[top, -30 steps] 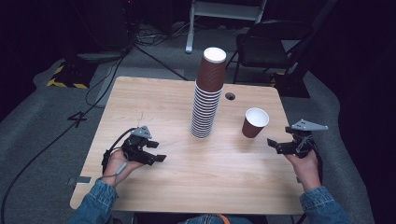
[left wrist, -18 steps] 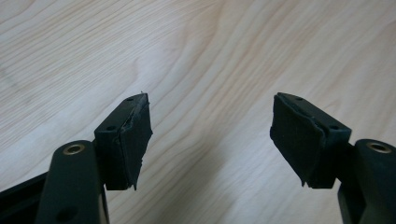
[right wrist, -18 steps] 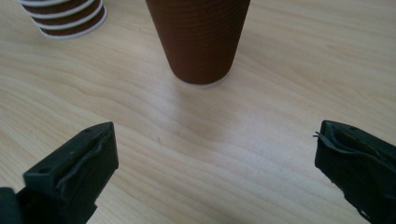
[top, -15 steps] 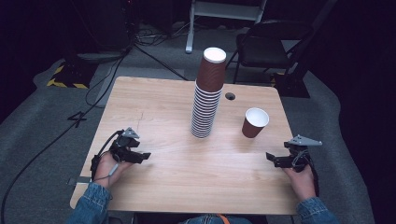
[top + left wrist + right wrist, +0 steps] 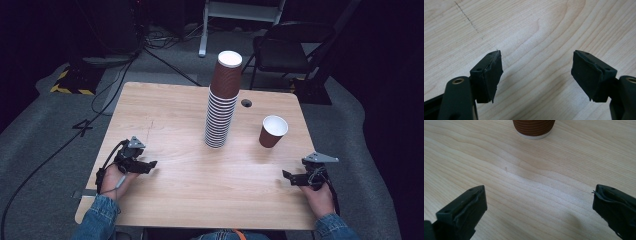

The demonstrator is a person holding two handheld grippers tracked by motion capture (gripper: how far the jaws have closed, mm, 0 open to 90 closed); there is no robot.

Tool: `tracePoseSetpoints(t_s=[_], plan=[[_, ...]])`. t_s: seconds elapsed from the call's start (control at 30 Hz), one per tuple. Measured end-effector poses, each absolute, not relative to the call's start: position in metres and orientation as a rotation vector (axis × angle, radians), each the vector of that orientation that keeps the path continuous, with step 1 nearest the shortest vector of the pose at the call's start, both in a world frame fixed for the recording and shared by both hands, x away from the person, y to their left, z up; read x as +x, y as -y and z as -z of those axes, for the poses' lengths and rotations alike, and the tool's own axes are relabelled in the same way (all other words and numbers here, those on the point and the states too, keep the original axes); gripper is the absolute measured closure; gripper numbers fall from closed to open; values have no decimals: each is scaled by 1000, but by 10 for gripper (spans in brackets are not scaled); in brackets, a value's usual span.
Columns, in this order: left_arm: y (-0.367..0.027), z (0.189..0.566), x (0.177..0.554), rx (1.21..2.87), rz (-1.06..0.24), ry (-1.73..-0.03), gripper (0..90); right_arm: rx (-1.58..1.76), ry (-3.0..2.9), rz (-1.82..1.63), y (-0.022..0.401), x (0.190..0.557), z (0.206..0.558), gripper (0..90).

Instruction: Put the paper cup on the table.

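Cups stack mid-frame, single cup right; both left gripper and right gripper gape empty: approach low, squarely

The table is brightly lit from above, the room behind it dark. Gripper views are sharp, with soft shadows on the wood.

The table is made of pale wood with a smooth, matt grain. The cup stack looks like ribbed brown paper. The pads seem matt black rubber, roughly torn.
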State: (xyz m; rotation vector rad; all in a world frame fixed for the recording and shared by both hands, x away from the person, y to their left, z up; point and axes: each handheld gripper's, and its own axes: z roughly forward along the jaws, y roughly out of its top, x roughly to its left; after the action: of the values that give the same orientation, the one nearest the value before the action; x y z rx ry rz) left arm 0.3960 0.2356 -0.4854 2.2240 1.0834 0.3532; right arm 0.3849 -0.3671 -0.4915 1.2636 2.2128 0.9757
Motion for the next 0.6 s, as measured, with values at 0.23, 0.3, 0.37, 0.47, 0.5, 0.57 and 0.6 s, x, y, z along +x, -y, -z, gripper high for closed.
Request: tracePoseSetpoints(t_s=[0.23, 0.3, 0.37, 0.47, 0.5, 0.57, 0.6], plan=[[-231, 496, 400, 2220, -402, -1096, 157, 1270, -2220, -932, 362, 385, 496, 0], [-230, 499, 402, 2221, -386, -1109, 141, 1274, -2221, -921, 361, 385, 498, 0], [-230, 500, 403, 2214, -393, -1101, 128, 1287, -2230, -912, 361, 387, 499, 0], [-230, 505, 407, 2196, -385, -1095, 36, 1315, -2257, -877, 361, 389, 503, 0], [-230, 505, 407, 2201, -389, -1103, 0, 1320, -2249, -897, 362, 389, 504, 0], [-230, 505, 408, 2195, -396, -1106, 0, 1328, -2210, -918, 361, 390, 506, 0], [-230, 506, 408, 2195, -396, -1106, 0, 1332, -2207, -916, 360, 389, 506, 0]])
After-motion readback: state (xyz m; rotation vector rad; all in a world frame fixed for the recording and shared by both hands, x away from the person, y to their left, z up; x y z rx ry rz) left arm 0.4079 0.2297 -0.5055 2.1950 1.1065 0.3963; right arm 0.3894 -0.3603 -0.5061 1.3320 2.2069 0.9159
